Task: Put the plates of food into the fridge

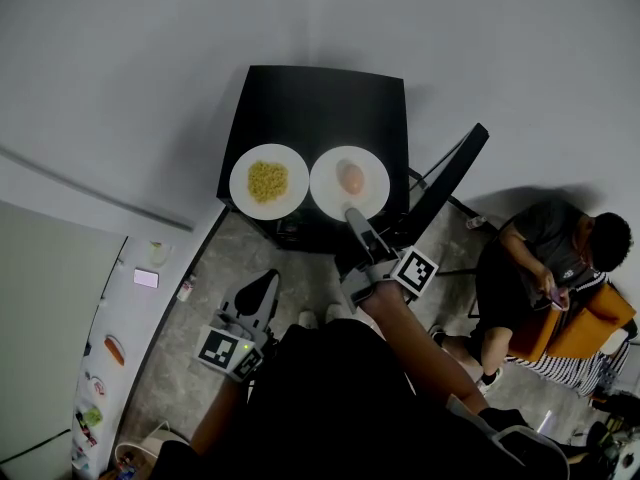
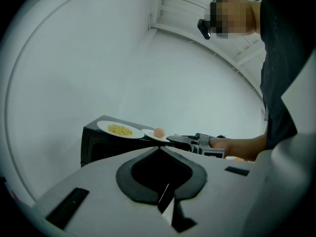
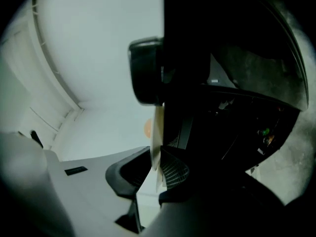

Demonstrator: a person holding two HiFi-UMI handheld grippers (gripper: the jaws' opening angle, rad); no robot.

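Two white plates stand side by side on a black table. The left plate carries yellow food and also shows in the left gripper view as a plate. The right plate holds a pale orange, egg-like piece. My right gripper reaches over the table's near edge and is shut on that plate's near rim, which runs edge-on between its jaws. My left gripper hangs low beside my body, off the table, shut with nothing in it.
An open fridge door with items on its shelves is at the lower left. A person sits on an orange seat at the right. A black folding frame leans by the table's right side. Grey tiled floor lies between fridge and table.
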